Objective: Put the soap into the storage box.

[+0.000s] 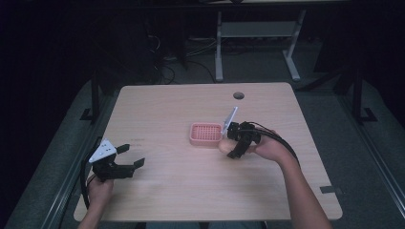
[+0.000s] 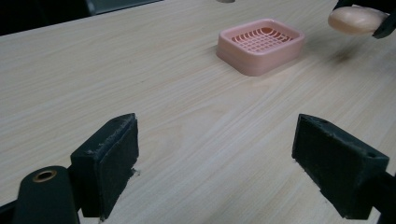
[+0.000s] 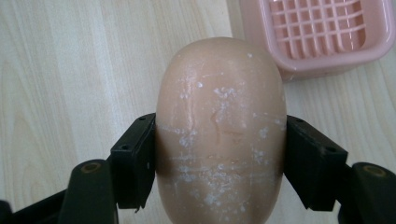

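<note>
Nearest the lens in the right gripper view: a peach soap bar (image 3: 221, 135), oval, w/ white scuffs, taking up the centre and lower part of the frame. The right gripper (image 3: 219, 158) has it clamped across the narrow waist, both black pads flat against its sides, long axis pointing away. That side grip prob. leaves the underside free so it can go straight down into the pink soap dish (image 3: 322, 32), at upper right of the frame, grid floor empty.

High view: soap (image 1: 225, 144) sits centre-right of the frame, just beside the dish's (image 1: 206, 134) right edge, not over it yet. Looks lifted off the table (image 1: 181, 186); left gripper view shows a shadow under it at upper right.

Left gripper (image 1: 125, 156), lower left of the high view, well apart from the dish: jaws spread wide, nothing between them, only bare wood. Seems parked out of the way.
</note>
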A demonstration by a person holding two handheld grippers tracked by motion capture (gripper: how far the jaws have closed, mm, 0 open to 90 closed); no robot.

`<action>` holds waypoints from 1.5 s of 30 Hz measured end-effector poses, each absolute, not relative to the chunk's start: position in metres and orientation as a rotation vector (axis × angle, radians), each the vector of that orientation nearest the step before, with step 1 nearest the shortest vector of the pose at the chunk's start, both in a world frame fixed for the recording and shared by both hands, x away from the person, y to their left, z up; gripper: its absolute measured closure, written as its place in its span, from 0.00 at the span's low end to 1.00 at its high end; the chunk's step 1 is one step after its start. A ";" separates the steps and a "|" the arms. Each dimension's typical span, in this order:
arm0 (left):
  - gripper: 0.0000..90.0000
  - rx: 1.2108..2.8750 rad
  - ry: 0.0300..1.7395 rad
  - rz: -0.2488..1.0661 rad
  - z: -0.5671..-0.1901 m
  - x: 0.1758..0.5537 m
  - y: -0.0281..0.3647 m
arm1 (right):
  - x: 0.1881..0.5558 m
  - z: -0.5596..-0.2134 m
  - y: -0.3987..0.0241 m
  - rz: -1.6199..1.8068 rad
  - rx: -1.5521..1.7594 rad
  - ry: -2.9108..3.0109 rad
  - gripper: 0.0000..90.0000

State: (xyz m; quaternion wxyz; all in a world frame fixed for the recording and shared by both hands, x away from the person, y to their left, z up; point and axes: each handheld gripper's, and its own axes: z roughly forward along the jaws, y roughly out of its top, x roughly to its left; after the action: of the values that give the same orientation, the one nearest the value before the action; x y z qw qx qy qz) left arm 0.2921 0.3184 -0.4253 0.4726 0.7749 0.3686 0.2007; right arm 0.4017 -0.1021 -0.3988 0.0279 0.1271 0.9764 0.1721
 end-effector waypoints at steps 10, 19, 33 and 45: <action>0.16 1.899 0.898 0.493 -0.425 0.293 0.318 | 0.410 -0.396 -0.092 0.523 0.358 3.020 0.35; 0.16 1.892 0.903 0.493 -0.425 0.292 0.318 | 0.419 -0.393 -0.080 0.494 0.338 3.025 0.35; 0.16 1.898 0.894 0.496 -0.425 0.293 0.318 | 0.435 -0.393 -0.070 0.477 0.339 3.036 0.35; 0.16 1.898 0.897 0.494 -0.425 0.293 0.318 | 0.449 -0.396 -0.061 0.504 0.355 3.041 0.35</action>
State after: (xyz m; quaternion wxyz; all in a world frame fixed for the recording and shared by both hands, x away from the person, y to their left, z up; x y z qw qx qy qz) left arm 0.2934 0.3177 -0.4254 0.4728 0.7755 0.3666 0.2017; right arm 0.4486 -0.0615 -0.3958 0.0196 0.1143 0.9799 0.1626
